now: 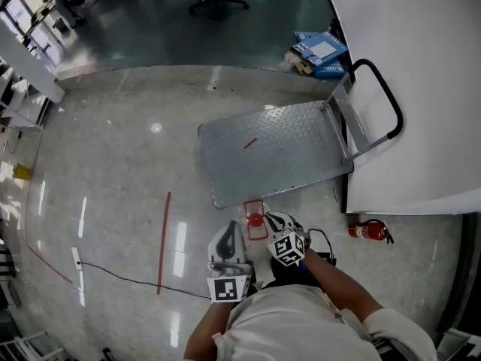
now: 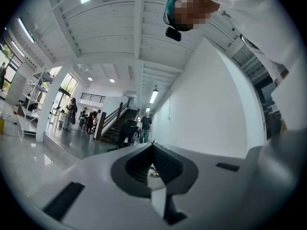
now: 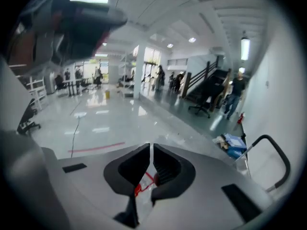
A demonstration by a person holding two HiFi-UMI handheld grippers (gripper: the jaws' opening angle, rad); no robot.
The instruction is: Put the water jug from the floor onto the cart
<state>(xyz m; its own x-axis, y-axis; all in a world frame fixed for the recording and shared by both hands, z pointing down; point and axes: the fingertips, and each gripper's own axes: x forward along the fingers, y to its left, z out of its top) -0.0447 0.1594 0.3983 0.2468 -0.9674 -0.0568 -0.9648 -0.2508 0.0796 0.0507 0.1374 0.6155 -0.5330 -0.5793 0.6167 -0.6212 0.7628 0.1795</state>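
Note:
The water jug (image 1: 255, 221) stands on the floor just in front of the cart (image 1: 278, 153), seen from above with its red cap and red handle frame. The cart is a flat grey metal platform with a black push handle (image 1: 379, 89) at its right end. My right gripper (image 1: 273, 219) is right beside the jug's top, tilted down, jaws shut; the jug's red handle (image 3: 143, 182) shows through the hollow behind the tips (image 3: 151, 147). Left of the jug, my left gripper (image 1: 232, 232) points level with shut jaws (image 2: 153, 146) that hold nothing.
A red fire extinguisher (image 1: 368, 230) lies on the floor by the white wall (image 1: 421, 66). Blue boxes (image 1: 321, 51) are piled beyond the cart. A red tape line (image 1: 163, 239) and a black cable (image 1: 120, 275) cross the glossy floor at left. People stand far off in the hall.

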